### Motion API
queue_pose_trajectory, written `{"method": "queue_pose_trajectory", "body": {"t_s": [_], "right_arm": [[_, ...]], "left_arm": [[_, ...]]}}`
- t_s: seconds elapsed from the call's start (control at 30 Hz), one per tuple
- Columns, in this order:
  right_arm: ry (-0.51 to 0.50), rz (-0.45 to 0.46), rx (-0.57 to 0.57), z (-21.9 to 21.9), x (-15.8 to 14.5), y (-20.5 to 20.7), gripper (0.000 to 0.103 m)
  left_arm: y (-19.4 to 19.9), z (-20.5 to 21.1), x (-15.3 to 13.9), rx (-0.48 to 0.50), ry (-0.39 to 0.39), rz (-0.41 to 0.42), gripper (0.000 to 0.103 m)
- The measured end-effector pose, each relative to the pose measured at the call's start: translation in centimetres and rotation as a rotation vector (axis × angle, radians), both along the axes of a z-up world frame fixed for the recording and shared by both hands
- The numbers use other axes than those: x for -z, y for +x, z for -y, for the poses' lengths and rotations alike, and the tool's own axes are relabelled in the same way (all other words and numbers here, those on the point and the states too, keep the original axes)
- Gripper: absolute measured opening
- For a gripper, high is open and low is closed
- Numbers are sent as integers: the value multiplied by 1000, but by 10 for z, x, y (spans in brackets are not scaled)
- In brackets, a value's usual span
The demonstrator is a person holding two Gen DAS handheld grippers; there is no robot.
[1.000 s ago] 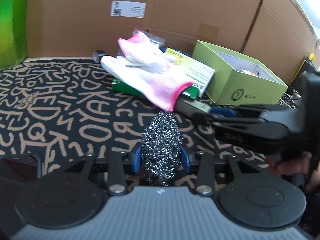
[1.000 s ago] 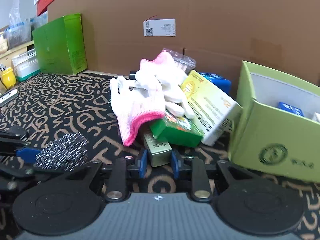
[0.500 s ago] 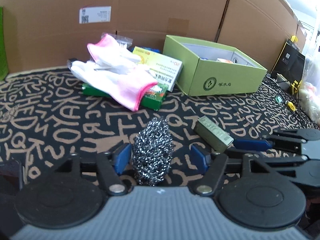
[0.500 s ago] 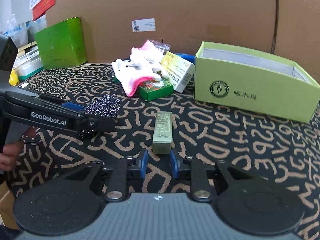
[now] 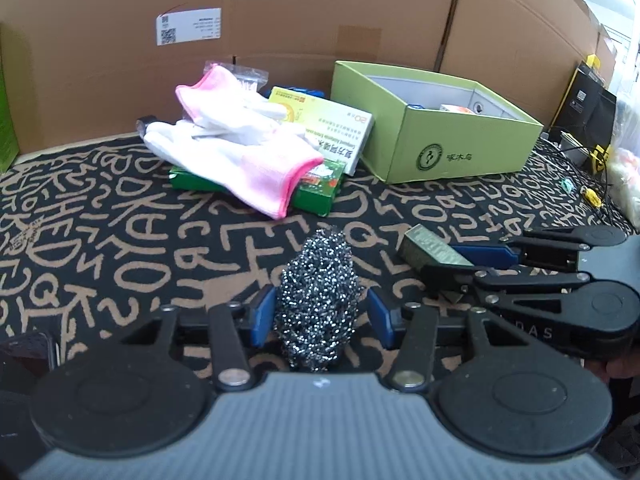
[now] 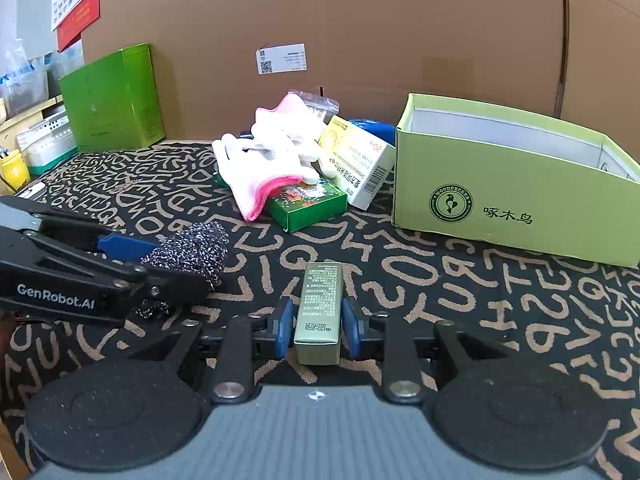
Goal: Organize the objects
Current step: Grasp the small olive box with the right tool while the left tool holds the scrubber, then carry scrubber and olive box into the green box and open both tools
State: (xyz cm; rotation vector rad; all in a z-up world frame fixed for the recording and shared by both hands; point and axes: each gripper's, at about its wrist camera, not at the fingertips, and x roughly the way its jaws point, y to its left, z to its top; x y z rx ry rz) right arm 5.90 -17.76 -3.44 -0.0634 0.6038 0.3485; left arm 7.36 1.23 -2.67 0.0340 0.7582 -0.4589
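A steel-wool scourer (image 5: 318, 296) sits between the blue pads of my left gripper (image 5: 320, 312). The jaws are closing, and a gap still shows at the right pad. From the right wrist view the scourer (image 6: 192, 248) lies at the tip of the left gripper (image 6: 160, 260). My right gripper (image 6: 316, 324) is shut on a small olive-green box (image 6: 318, 304), which points away from the camera. That olive-green box (image 5: 430, 246) and the right gripper (image 5: 460, 262) show at the right of the left wrist view. An open light-green box (image 6: 512, 208) stands beyond on the right.
On the patterned cloth (image 6: 480, 300), white gloves with pink cuffs (image 6: 264, 164) lie over a flat green box (image 6: 308, 204) and a white-and-yellow carton (image 6: 360, 168). A tall green box (image 6: 112, 96) stands far left. Cardboard walls (image 6: 400, 40) close the back. Cables and a black bag (image 5: 588, 112) sit far right.
Both grippers have drawn back from the pile. The right one pulled the olive-green box out from under the gloves. The left jaws let go of the scourer, spread wide, then narrowed partly.
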Motion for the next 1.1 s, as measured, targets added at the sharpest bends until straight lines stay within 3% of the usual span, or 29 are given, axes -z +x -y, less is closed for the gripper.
{"method": "queue_pose_trajectory", "body": {"t_s": [0.07,0.1,0.37,0.67,0.9,1.0,1.1], "right_arm": [[0,-3,1,-1,1,2,30],[2,-4,1,0,2,3,30],[25,-13,7,3,3,0,26],[47,87,58,30,-29,-8,26],[25,212,154,68,-69,8,26],[8,246,215,86,-81,25,26],[-9,244,273,103,-87,52,26]], "left_arm": [[2,1,1,1,-1,-5,46],[2,2,2,4,1,-6,40],[4,5,-4,22,-43,-15,37],[24,46,-54,134,-137,49,37],[73,100,-97,130,-194,100,37],[99,128,-105,101,-146,130,37],[129,150,-101,68,-118,105,37]]}}
